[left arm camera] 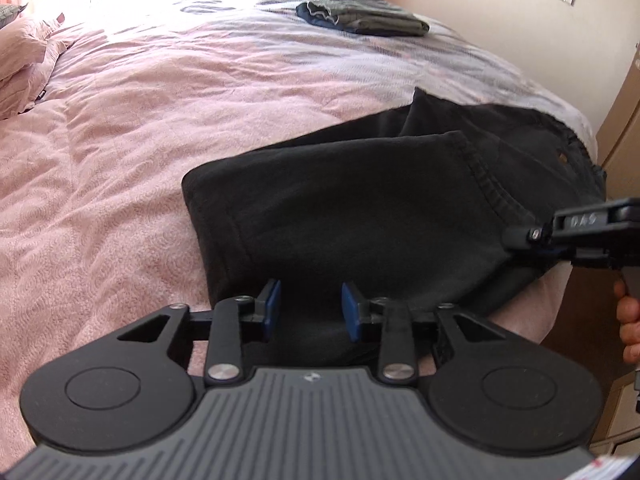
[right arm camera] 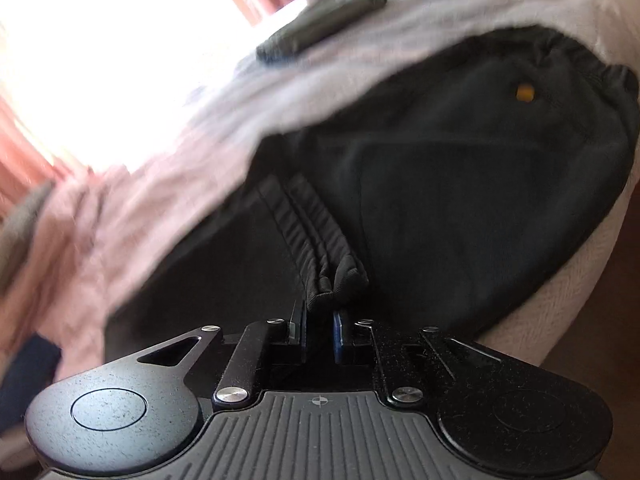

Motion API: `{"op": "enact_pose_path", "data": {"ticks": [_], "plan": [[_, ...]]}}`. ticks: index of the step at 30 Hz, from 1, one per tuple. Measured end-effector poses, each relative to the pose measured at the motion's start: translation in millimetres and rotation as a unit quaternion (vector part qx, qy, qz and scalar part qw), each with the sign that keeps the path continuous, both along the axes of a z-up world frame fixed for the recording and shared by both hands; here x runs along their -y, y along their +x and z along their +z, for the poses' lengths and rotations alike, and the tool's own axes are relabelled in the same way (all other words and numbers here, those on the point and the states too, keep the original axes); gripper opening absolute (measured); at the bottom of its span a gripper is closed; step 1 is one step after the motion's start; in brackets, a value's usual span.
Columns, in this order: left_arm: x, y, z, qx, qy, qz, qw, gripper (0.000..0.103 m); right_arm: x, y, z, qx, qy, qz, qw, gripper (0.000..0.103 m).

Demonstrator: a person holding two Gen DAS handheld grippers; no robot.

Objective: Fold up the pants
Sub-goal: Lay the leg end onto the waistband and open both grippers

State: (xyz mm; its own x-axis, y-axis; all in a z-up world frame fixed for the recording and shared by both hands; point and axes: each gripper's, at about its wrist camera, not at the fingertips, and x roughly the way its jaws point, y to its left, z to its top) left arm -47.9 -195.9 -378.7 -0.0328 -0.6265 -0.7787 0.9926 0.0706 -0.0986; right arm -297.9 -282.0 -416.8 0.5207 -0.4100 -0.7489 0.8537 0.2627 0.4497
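1. Near the bed's [left arm camera: 120, 128] right edge and its near right corner lie the black pants [left arm camera: 360, 216], folded over once; the leg ends, with ribbed cuffs [right arm camera: 320, 236], rest on the upper part.
2. Pants: dark, soft fabric; gathered elastic waistband [right arm camera: 580, 64] toward the bed's right edge; small yellow tag [right arm camera: 525, 92] below it.
3. Left gripper [left arm camera: 308, 308]: blue pads [left arm camera: 273, 304] spread apart, holding nothing, at the pants' near fold.
4. Right gripper [right arm camera: 320, 328]: fingers pinched on the stacked ribbed cuffs.
5. At the bed's far edge, well apart, sits a stack of folded clothes [left arm camera: 360, 16].
6. A hand [left arm camera: 628, 320] grips the right gripper's handle beyond the bed's right edge.
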Motion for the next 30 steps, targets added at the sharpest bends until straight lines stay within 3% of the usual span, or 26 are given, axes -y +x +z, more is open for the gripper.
{"op": "enact_pose_path", "data": {"ticks": [3, 5, 6, 10, 12, 16, 18, 20, 25, 30], "plan": [[-0.9, 9.9, 10.5, -0.001, -0.005, 0.006, 1.0000, 0.018, 12.9, -0.8, -3.2, -0.005, 0.032, 0.017, 0.999, 0.011], [-2.0, 22.4, 23.6, -0.007, -0.022, 0.020, 0.9995, 0.017, 18.1, 0.5, 9.9, -0.044, 0.031, 0.035, 0.998, 0.027], [-1.4, 29.1, 29.1, -0.013, -0.031, 0.027, 0.9991, 0.017, 17.7, -0.3, 18.8, -0.062, 0.018, 0.036, 0.997, 0.030], [22.4, 48.4, 36.4, -0.010, -0.054, 0.037, 0.9978, 0.016, 0.4, 7.3, 53.8, -0.123, -0.123, 0.036, 0.984, 0.031], [41.7, 48.9, 27.3, -0.004, -0.053, 0.027, 0.9982, 0.016, 1.6, 21.0, 55.7, -0.108, -0.161, 0.071, 0.978, 0.031], [77.7, 43.9, -6.7, 0.013, -0.032, 0.015, 0.9993, 0.016, 15.2, 64.3, 34.5, -0.101, -0.203, 0.138, 0.964, 0.030], [87.2, 41.6, -20.4, 0.023, -0.024, 0.016, 0.9993, 0.018, 26.2, 78.5, 8.2, -0.141, -0.186, 0.167, 0.958, 0.030], [88.8, 41.9, -19.6, 0.028, -0.023, 0.024, 0.9991, 0.018, 31.9, 73.2, -13.6, -0.142, -0.171, 0.178, 0.959, 0.030], [49.5, 44.1, 12.1, 0.009, -0.035, 0.068, 0.9970, 0.013, 28.1, 53.8, 26.9, -0.130, -0.175, 0.175, 0.960, 0.030], [-12.6, 14.5, 30.7, -0.013, -0.019, 0.081, 0.9964, 0.012, 0.4, 20.4, 52.5, -0.109, -0.167, 0.222, 0.955, 0.029]]}}
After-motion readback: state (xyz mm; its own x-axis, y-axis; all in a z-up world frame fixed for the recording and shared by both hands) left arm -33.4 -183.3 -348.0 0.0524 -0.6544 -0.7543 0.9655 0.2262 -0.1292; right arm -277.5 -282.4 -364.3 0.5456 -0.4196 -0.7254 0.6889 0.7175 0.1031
